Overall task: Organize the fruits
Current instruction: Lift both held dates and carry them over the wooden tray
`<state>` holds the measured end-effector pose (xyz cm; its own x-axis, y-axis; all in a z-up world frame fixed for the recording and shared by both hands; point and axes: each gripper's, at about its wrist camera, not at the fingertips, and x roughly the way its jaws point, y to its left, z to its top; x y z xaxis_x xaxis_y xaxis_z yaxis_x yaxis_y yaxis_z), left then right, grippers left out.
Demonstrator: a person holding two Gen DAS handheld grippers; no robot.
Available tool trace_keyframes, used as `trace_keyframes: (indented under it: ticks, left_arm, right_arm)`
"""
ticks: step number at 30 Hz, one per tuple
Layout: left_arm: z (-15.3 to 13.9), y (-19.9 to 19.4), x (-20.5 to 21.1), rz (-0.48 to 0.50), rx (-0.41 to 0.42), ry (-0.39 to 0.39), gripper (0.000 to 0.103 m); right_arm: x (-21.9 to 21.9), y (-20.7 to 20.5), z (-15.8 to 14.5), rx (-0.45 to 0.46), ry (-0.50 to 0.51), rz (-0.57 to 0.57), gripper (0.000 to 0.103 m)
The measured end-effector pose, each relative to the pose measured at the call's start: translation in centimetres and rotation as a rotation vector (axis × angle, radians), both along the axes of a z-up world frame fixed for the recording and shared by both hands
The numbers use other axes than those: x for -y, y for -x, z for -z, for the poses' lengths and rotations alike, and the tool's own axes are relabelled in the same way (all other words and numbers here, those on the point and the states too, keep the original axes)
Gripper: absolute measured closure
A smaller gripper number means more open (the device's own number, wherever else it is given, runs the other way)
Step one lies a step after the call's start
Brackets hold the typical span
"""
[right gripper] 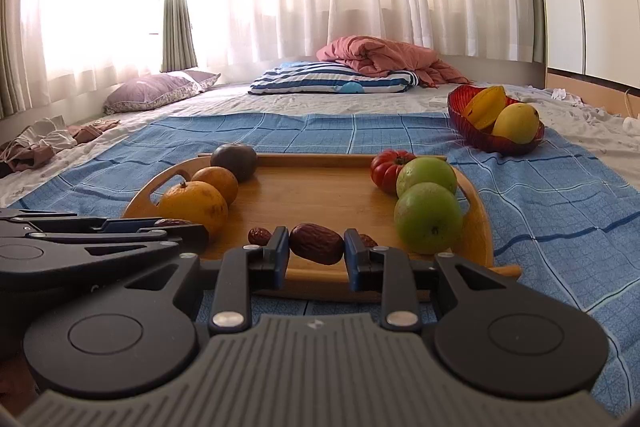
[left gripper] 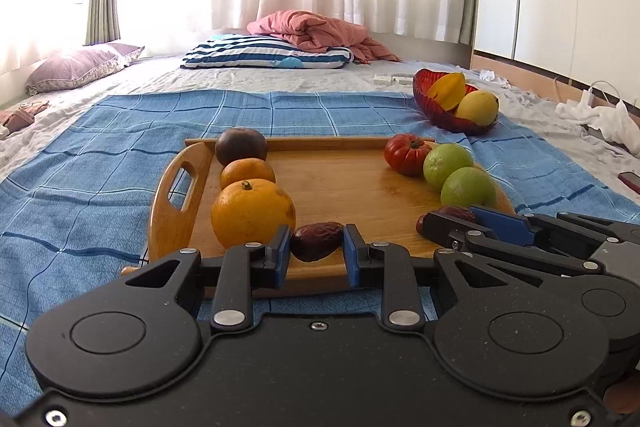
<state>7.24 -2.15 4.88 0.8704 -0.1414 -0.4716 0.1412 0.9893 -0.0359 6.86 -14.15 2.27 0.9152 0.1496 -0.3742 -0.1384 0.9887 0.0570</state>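
A wooden tray [left gripper: 340,195] [right gripper: 320,199] lies on a blue checked cloth. Down its left side sit a dark round fruit [left gripper: 241,146] and two oranges [left gripper: 252,213]. On the right are a red tomato [left gripper: 406,153] and two green fruits [left gripper: 468,187] [right gripper: 428,217]. My left gripper [left gripper: 317,242] [right gripper: 180,225] is shut on a brown date [left gripper: 316,241] above the tray's near edge. Beside it, my right gripper [right gripper: 316,246] [left gripper: 456,219] is shut on another date [right gripper: 316,243]. Two more dates [right gripper: 259,235] lie on the tray behind it.
A red bowl [left gripper: 424,95] [right gripper: 456,111] with a starfruit and a yellow fruit stands on the cloth at the far right. Pillows and a pink blanket [left gripper: 316,31] lie at the bed's far end. Cables and white cloth [left gripper: 600,111] are at the right edge.
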Motion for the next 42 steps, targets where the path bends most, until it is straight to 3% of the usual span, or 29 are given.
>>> trace_keyframes:
  ticks: [21,31,42]
  left_arm:
    - [-3.9,-3.8,0.9,0.025,0.045,0.020,0.077]
    - [-4.8,-7.4,1.3,0.031,0.009,0.056,0.077]
    - [-3.9,-11.1,1.6,0.012,-0.065,0.048,0.077]
  right_arm:
    - [1.1,-3.2,-3.3,0.065,0.026,-0.013,0.068]
    - [2.4,-6.2,-4.2,0.075,0.011,-0.019,0.068]
    - [3.4,-10.1,-3.8,-0.002,-0.031,-0.055,0.068]
